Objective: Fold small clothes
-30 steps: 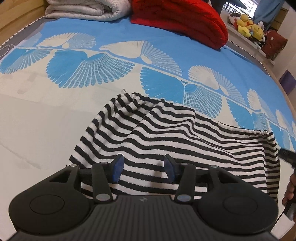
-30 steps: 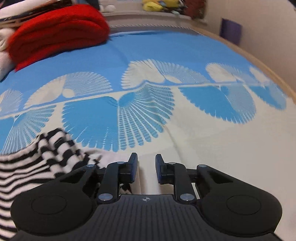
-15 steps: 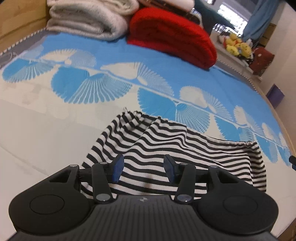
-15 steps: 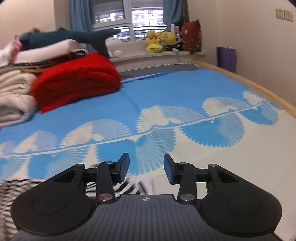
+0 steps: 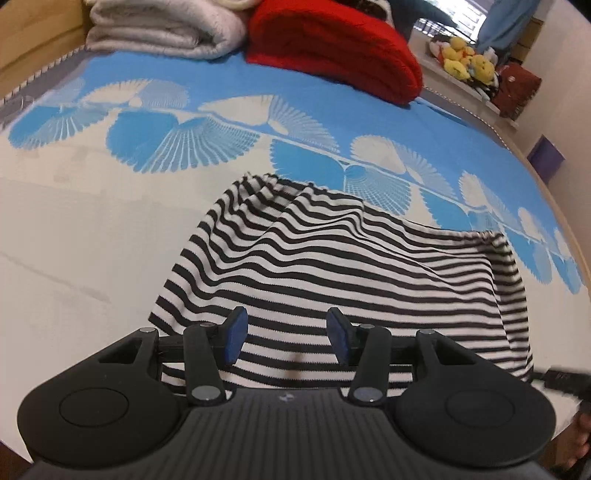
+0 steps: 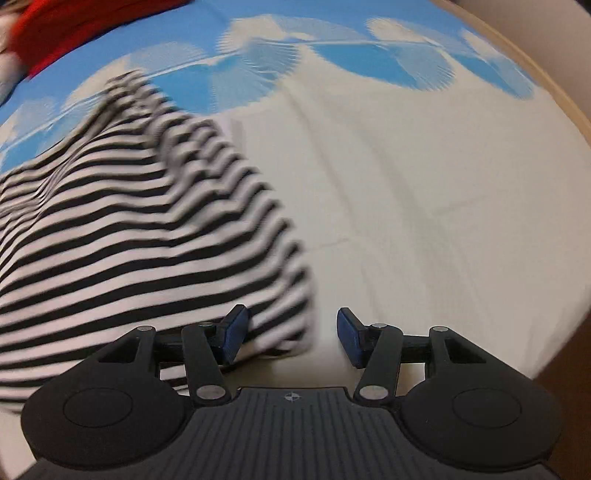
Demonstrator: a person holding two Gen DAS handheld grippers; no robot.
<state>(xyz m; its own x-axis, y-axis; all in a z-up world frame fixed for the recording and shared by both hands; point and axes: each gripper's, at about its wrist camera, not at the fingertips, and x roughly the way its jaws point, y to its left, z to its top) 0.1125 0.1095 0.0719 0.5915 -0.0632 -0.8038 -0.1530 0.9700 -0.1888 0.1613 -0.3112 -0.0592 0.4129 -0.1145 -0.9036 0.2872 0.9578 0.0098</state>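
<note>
1. While the left gripper (image 5: 283, 334) hangs over the near hem of the striped garment (image 5: 332, 266), its jaws stand about half apart, same gap as a second ago. Blue pads (image 5: 232, 334) sit above the cloth and pinch nothing.
2. Left view has pulled back since a second ago: grey folded blanket (image 5: 162, 29) and red blanket (image 5: 332, 48) now show in full at the far side of the bed sheet (image 5: 74, 229), with yellow plush toys (image 5: 465, 62) on the ledge beyond.
3. Garment lies flat-ish on the white part of the sheet. Far edge reaches the blue fan print; there's a bunched ridge at top left. It looks unshifted across the three left frames.
4. Blurred dark piece at the lower right edge of the left view: probably the other gripper, can't confirm.
5. Right gripper (image 6: 291, 332): jaws opening, narrow a second ago and now about half apart. Nothing is clamped.
6. Right view was on bare sheet beside the garment, then swung up to the window. It's now over the garment's right edge (image 6: 295, 266). Left pad (image 6: 232, 334) overlaps the stripes and right pad (image 6: 349, 338) is over plain sheet (image 6: 443, 184). Heavy motion blur, so I can't tell whether anything touches.
</note>
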